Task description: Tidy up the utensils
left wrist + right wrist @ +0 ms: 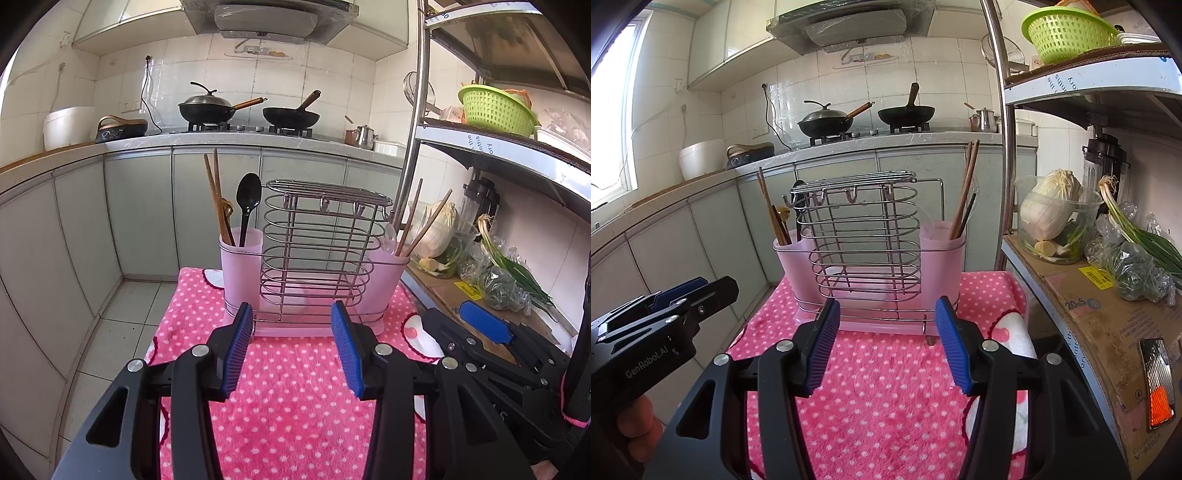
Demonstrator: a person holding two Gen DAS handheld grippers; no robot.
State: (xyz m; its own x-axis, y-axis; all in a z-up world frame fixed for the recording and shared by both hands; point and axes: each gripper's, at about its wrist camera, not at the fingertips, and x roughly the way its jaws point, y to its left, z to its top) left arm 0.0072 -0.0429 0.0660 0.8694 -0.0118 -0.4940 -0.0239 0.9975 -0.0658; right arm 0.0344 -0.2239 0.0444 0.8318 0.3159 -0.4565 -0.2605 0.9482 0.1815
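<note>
A wire utensil rack (pixel 314 254) (pixel 860 240) with a pink cup at each end stands on a pink dotted cloth (pixel 295 398) (pixel 886 387). The left cup (pixel 242 273) (pixel 794 262) holds wooden chopsticks (pixel 218 199) (pixel 772 210) and a black spoon (pixel 247 203). The right cup (pixel 386 280) (pixel 942 258) holds chopsticks (pixel 417 225) (pixel 966 192) and a clear spoon (pixel 388 236). My left gripper (pixel 291 321) is open and empty in front of the rack. My right gripper (pixel 886 314) is open and empty too; it also shows in the left wrist view (pixel 484 321).
A metal shelf (pixel 1089 306) at the right holds a tub with cabbage (pixel 1052 214), bagged greens (pixel 1134 266) and a green basket (pixel 1067 33). Behind stand cabinets (pixel 140 210), a stove with two woks (pixel 288 114) and a rice cooker (pixel 66 125). Tiled floor (pixel 122 321) lies left.
</note>
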